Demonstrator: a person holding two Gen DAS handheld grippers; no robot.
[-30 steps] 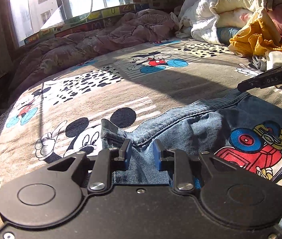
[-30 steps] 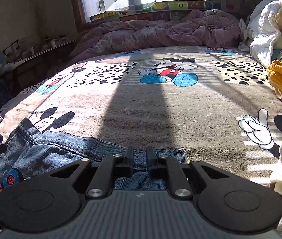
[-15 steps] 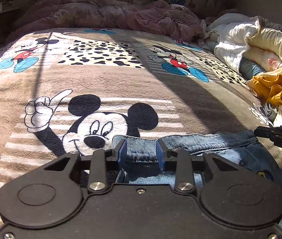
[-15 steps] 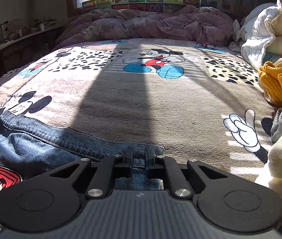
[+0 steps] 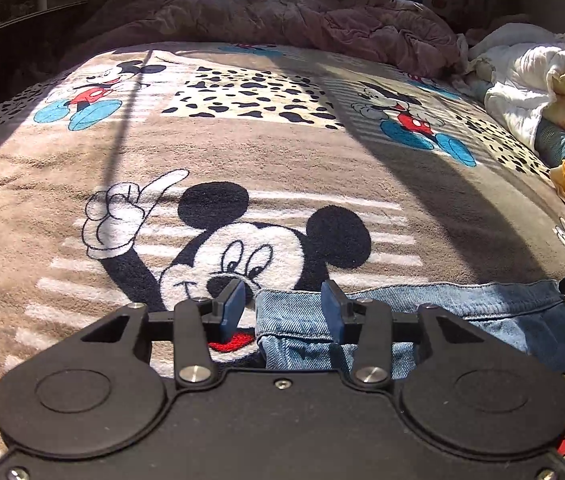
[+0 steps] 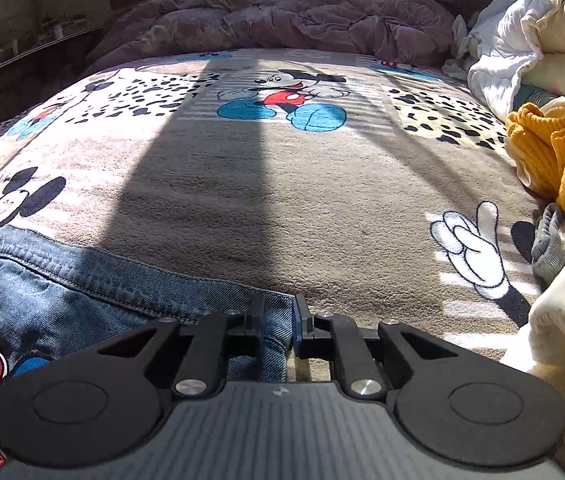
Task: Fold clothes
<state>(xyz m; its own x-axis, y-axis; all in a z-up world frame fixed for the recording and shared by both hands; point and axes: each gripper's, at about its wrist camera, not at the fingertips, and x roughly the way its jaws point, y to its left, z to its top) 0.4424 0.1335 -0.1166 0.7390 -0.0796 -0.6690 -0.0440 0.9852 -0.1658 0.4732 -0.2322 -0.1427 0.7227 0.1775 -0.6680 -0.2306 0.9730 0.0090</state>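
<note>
The denim garment (image 5: 462,312) lies flat on the cartoon-mouse blanket (image 5: 282,152), its seamed edge running across the bed in front of me. My left gripper (image 5: 282,306) has just been opening: the blue pads stand apart around the garment's left corner, the left pad clear of the cloth. My right gripper (image 6: 276,320) has just eased open a little at the garment's right corner; denim sits in the narrow gap, and I cannot tell whether the pads press on it. A yellow knit (image 6: 562,152) and white bedding (image 6: 514,52) are heaped at my right, a mauve quilt (image 6: 282,20) beyond.
</note>
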